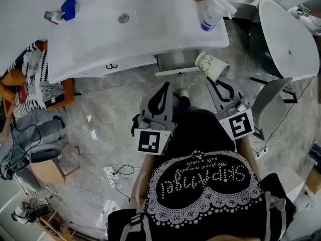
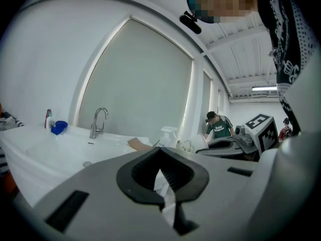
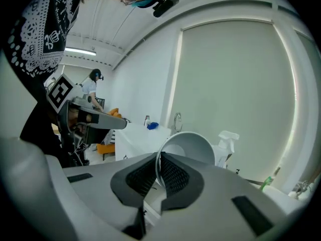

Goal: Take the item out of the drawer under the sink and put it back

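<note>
Nearest the lens, a black printed top (image 1: 200, 195) fills the lower middle of the head view. At the far left, a heap of clothes (image 1: 30, 79) is piled beside the sink unit. Loose cables (image 1: 113, 174) are strewn over the floor at lower left, and a foot could be caught in them if a step is taken that way.

The white sink surface (image 1: 100, 67) spans the upper left. Below it the left tongs (image 1: 164, 87) are seen closed and nothing is held in them. They are pointed at the open drawer (image 1: 175, 61), which juts from under the surface at upper middle.

Just right of the drawer, the paper cup (image 1: 212, 66) is held out of the drawer and tipped on its side. It is pinched only by its thin wall at the rim in the closed right tongs (image 1: 216, 82). With so slight a hold, the wall could be crushed or the cup could slip free. The rim could also be snagged on the overhanging edge as the cup is returned.

A spray bottle (image 1: 211, 15) stands near that edge and could be knocked. A grey chair (image 1: 271, 107) crowds the right side.
</note>
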